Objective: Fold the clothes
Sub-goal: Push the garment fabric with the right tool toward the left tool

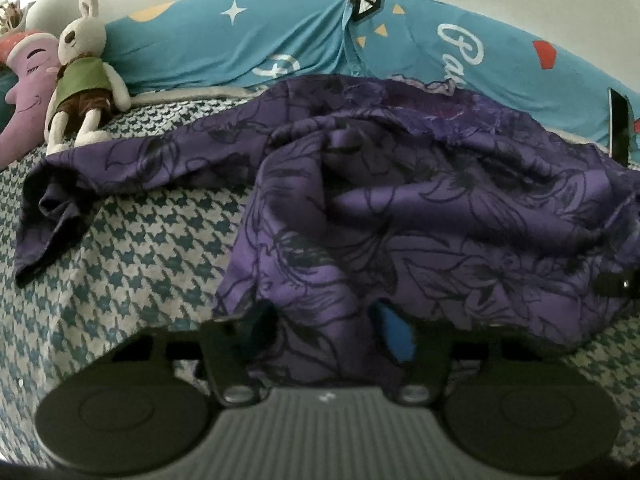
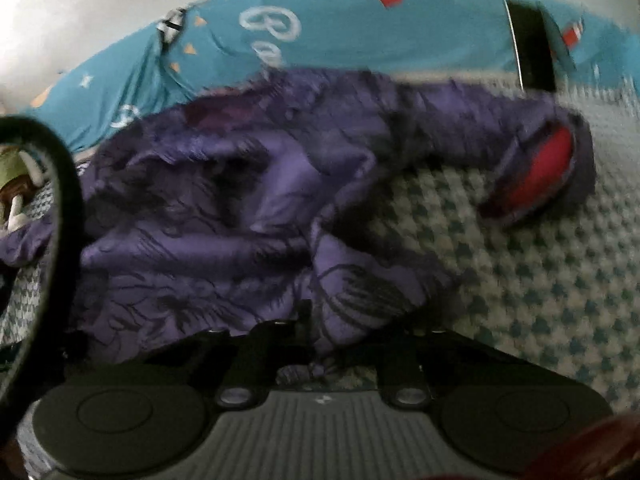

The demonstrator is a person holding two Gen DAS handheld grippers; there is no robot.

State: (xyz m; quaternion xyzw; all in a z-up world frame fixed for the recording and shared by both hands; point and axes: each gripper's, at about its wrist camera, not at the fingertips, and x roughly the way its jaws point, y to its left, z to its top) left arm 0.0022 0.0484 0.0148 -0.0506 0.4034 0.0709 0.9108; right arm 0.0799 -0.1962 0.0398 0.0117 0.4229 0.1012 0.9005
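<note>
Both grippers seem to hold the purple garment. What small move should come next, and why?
Probably lift and draw the hem toward you: the purple garment lies bunched on the checked bedcover, and the left gripper and right gripper each pinch its near edge.

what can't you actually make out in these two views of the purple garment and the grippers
- Left wrist view: the left gripper has purple garment draped over it, hiding whether the fingers pinch it.
- Right wrist view: motion blur smears the whole frame; the right gripper grip on the garment edge is unclear.
- Right wrist view: the red patch in the sleeve opening is too blurred to identify.
- Left wrist view: the dark flat object is cut off by the edge.
</note>
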